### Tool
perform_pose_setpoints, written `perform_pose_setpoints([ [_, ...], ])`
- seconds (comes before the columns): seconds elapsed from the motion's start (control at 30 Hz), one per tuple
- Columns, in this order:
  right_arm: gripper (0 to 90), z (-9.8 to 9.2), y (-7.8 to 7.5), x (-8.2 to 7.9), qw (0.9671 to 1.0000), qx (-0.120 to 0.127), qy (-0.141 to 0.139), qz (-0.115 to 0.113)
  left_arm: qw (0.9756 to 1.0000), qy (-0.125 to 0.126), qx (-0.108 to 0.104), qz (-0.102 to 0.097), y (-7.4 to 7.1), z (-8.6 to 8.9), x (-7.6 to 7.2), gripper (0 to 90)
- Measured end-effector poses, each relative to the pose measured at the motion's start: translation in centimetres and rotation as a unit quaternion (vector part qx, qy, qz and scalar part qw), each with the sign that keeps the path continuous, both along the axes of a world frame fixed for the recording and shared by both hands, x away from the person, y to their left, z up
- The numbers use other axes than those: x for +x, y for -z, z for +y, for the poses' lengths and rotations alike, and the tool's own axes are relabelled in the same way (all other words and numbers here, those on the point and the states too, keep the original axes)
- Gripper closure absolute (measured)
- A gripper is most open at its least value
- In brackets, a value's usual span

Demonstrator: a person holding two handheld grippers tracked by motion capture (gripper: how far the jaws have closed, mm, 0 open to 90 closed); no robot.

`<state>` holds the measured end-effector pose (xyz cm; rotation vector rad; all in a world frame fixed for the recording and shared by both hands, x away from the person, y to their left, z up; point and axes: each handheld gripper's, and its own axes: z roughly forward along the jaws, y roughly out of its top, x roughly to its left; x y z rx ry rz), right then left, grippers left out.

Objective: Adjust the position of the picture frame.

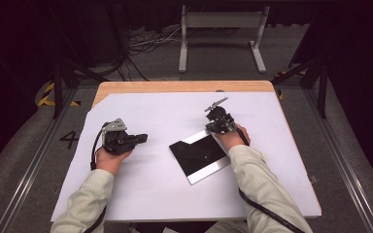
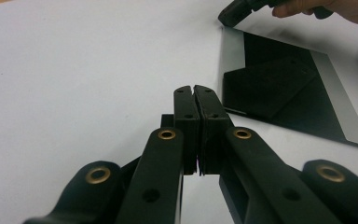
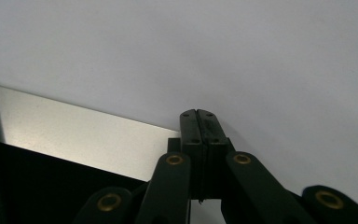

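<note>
High view: left gripper [image 1: 143,138] is lying left of centre on the white sheet [image 1: 141,189], right gripper [image 1: 208,127] is touching the top corner of the black folder [image 1: 199,154] at centre | Left gripper view: jaws are pressing together, empty; folder [image 2: 279,93] is sitting upper right | Right gripper view: jaws are pressing together beside the folder's silver edge [image 3: 84,135], lower left.
</note>
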<state>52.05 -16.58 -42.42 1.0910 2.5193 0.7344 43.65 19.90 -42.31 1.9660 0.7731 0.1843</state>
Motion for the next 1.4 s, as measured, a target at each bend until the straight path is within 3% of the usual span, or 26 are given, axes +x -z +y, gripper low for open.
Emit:
perform_pose_setpoints([
  [0.33,90.0,2.0,0.2,-0.7,0.9992,0.012,-0.037,0.006,0.9999,0.014,0.006,0.002,0.1,-0.6,0.2,88.4],
  [0.7,90.0,4.7,0.2,-2.2,0.9943,0.014,-0.103,0.020,0.9995,0.028,0.011,0.009,0.3,-1.4,0.3,88.4],
  [0.8,90.0,5.1,0.1,-2.6,0.9935,0.007,-0.113,0.012,0.9994,0.030,0.013,0.010,0.4,-1.6,0.4,88.3],
  [0.93,90.0,4.7,-1.0,-3.3,0.9930,0.010,-0.116,-0.019,0.9993,0.033,0.013,0.013,0.5,-1.5,0.4,88.3],
  [1.13,90.0,2.6,-2.4,-5.0,0.9921,0.018,-0.123,-0.017,0.9989,0.039,0.019,0.017,0.6,-1.8,0.4,88.4],
  [1.4,90.0,-0.3,-2.9,-7.9,0.9916,0.025,-0.126,-0.018,0.9983,0.047,0.026,0.022,0.6,-1.9,0.4,89.8],
])
